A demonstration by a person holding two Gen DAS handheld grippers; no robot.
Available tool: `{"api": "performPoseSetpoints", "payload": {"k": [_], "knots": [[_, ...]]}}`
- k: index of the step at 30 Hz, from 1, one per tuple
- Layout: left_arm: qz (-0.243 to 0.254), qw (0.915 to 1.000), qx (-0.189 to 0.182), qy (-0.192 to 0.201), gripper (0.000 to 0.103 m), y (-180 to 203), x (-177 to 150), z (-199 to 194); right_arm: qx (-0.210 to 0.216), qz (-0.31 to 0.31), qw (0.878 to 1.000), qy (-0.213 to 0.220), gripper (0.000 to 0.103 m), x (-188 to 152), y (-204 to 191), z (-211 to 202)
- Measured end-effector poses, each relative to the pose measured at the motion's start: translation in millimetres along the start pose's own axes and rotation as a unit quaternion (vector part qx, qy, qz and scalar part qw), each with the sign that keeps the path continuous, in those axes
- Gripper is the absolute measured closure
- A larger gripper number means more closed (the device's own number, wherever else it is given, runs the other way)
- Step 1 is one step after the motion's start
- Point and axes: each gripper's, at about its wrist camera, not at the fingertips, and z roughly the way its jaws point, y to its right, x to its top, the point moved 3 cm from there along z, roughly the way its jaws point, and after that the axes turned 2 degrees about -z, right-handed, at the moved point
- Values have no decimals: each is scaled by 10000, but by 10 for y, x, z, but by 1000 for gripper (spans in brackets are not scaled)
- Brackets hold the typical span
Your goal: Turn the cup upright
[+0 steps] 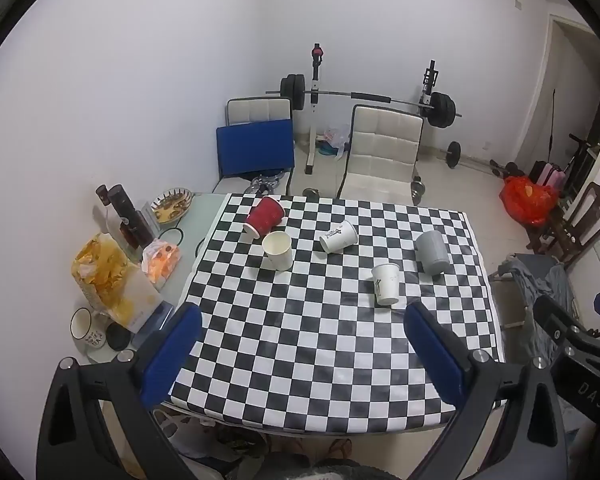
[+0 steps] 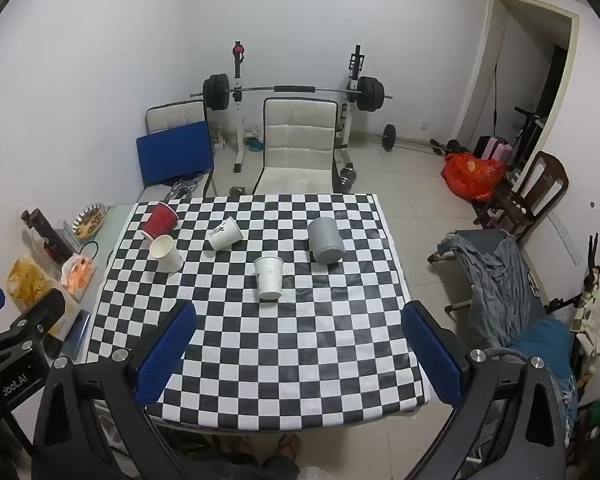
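1. Here the left gripper [image 1: 302, 344] hangs above the near edge of the checkered worktop [image 1: 320, 360], its blue-padded jaws spread wide with nothing between them
2. Likewise the right gripper [image 2: 298, 344] is held over the near edge of the same worktop [image 2: 280, 360], jaws wide apart and empty
3. Five cups are on the cloth, all well beyond both grippers, toward the far half
4. The red cup [image 1: 265, 215] lies on its side at the far left corner, its mouth turned toward the left; in the right wrist view it shows at [image 2: 161, 219]
5. The plain white cup [image 1: 278, 249] stands mouth up just in front of the red one, touching or nearly touching it
6. The printed white cup [image 1: 339, 236] lies tipped on its side near the middle of the far half
7. A second printed cup [image 1: 386, 283] stands upright, nearest to the left gripper, ahead of its right finger
8. The grey cup [image 1: 432, 252] rests mouth down, tilted in the picture, on the far right, just beyond that upright cup
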Motion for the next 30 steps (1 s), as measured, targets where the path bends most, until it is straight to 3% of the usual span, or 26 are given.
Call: {"api": "performPoseSetpoints", "payload": {"k": [30], "knots": [[39,10000,-40,78,0,69,176,-3,16,13,10000,65,0,18,112,-4]]}}
